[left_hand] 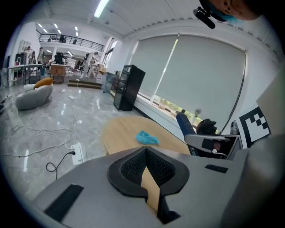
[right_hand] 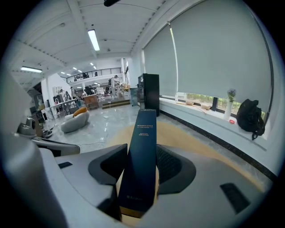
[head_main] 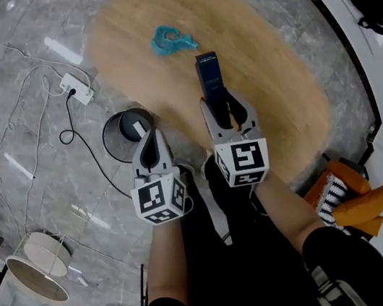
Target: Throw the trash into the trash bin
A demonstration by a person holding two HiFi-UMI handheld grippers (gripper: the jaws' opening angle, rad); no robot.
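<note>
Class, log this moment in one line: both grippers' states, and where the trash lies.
left gripper: shut, empty | right gripper: shut on dark blue box | teal scrap: on table | bin: on floor

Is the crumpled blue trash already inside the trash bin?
No, the crumpled blue trash lies on the wooden surface, apart from the trash bin on the floor.

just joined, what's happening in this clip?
A person holds two grippers at a wooden table. The right claw grips a dark blue box over the table. The left claw is shut and empty, near the round trash bin on the floor. A crumpled teal scrap lies on the table.
</note>
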